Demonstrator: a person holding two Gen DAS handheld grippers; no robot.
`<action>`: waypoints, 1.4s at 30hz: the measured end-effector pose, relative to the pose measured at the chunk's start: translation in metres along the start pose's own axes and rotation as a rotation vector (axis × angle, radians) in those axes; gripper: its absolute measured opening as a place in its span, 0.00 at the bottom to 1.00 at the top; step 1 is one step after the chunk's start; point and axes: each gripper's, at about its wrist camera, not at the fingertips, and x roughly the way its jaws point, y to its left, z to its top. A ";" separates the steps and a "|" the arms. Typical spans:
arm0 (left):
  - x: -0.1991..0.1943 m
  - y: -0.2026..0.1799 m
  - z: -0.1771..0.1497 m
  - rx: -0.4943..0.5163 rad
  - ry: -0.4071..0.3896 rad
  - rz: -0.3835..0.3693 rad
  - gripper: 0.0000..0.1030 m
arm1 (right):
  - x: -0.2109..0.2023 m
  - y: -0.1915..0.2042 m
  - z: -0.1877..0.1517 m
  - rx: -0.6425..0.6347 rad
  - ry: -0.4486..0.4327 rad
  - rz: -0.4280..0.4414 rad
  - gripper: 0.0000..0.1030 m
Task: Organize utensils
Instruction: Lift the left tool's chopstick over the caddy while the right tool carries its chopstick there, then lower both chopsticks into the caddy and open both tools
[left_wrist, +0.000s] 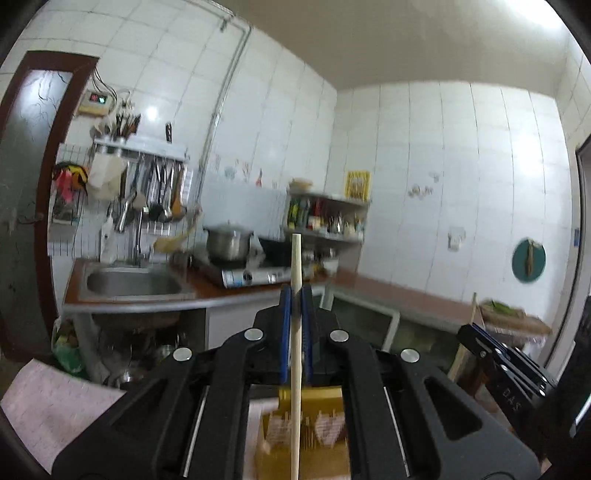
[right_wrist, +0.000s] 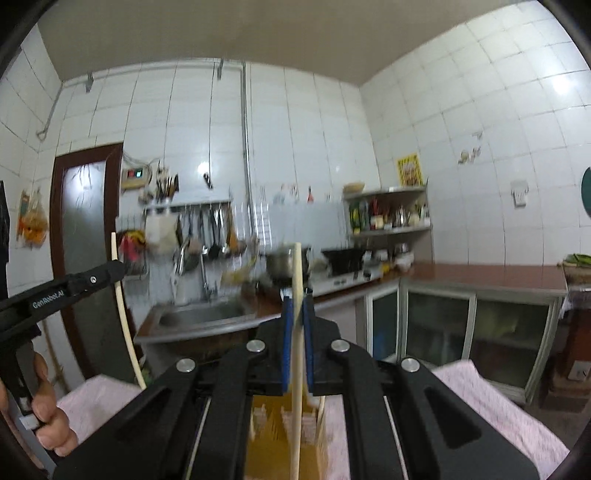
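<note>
Below both tongs sits a yellow slotted holder (left_wrist: 306, 439) on a pink cloth (left_wrist: 55, 413). The left tongs (left_wrist: 296, 295) are clenched on an upright pale chopstick (left_wrist: 296, 350); the right tongs (right_wrist: 296, 295) grasp a second chopstick (right_wrist: 296, 369) likewise. Far beyond them, the sink (right_wrist: 207, 314) and a pot (left_wrist: 226, 243) rest on the kitchen surface (left_wrist: 399, 295).

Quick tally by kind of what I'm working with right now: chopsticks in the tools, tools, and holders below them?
Chopsticks: 2, one in the left tool, one in the right tool
Tools: 2
Yellow holders: 1
Total: 5
</note>
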 end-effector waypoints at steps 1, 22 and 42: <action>0.005 -0.002 0.002 0.005 -0.011 0.002 0.04 | 0.006 -0.001 0.003 -0.002 -0.023 -0.007 0.06; 0.097 0.013 -0.097 0.045 0.052 -0.034 0.04 | 0.070 -0.001 -0.085 -0.072 -0.049 0.022 0.06; 0.067 0.039 -0.082 -0.052 0.113 0.012 0.69 | 0.063 -0.021 -0.094 -0.032 0.078 -0.035 0.61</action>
